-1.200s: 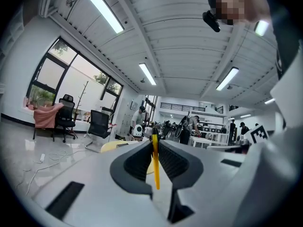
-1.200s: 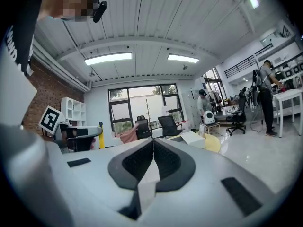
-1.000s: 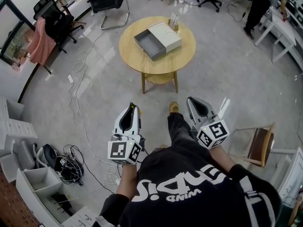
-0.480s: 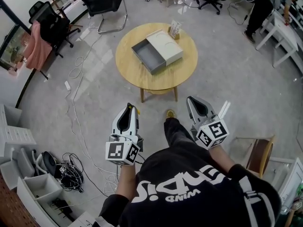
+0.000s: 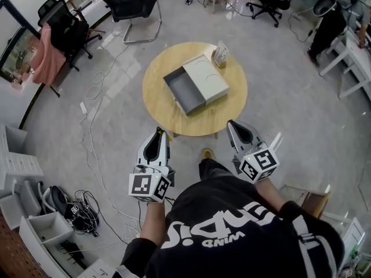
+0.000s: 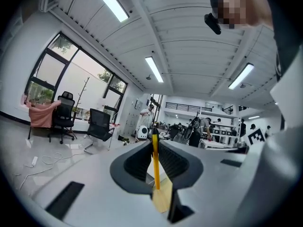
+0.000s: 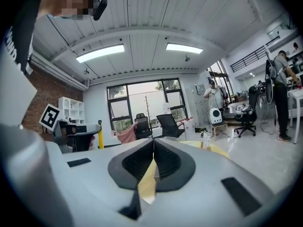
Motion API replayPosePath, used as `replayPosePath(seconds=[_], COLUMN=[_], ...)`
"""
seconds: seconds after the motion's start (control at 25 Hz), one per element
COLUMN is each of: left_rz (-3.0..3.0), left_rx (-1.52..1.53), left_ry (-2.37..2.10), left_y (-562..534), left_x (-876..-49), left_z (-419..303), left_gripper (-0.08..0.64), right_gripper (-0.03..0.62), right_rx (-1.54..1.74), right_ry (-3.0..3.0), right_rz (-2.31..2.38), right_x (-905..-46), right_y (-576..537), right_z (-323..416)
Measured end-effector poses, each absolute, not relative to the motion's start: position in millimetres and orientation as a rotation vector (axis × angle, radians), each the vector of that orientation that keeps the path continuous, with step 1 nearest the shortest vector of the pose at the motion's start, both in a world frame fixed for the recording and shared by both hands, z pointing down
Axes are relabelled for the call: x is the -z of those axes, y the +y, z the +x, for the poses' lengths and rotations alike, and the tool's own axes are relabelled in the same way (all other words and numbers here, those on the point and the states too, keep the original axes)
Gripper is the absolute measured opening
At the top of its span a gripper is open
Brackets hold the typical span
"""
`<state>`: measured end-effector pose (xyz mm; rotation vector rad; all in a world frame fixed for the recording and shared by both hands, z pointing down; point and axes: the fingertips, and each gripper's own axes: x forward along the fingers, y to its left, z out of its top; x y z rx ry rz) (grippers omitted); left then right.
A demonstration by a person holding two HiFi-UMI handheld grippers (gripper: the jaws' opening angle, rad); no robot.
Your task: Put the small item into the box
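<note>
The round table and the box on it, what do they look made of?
The round table looks like light wood or wood veneer, going by its even pale tan top with a soft sheen. The box is a grey tray in an off-white sleeve, matte. It is probably cardboard, possibly plastic.

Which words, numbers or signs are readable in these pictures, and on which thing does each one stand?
"WIND": small white print on the black shirt, seen upside down; likely reading.
Larger print beside it: unreadable.
Card on the table: too small.
Marker cubes: patterns, no letters.
</note>
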<state>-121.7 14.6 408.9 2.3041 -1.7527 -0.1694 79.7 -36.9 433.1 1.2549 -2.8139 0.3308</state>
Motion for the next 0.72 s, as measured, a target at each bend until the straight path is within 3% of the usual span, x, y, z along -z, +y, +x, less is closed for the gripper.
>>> replayPosePath(seconds=[0.72], left_rz=[2.174], left_rx=[0.185], left_ry=[-1.893], left_y=[-100], left_x=[-397], left_z=[-142], left_gripper=[0.055], right_gripper=[0.005], right_rx=[-0.358], right_ry=[-2.859], right_rz=[1.059], right_x=[-428], right_y=[-176], right_z=[62])
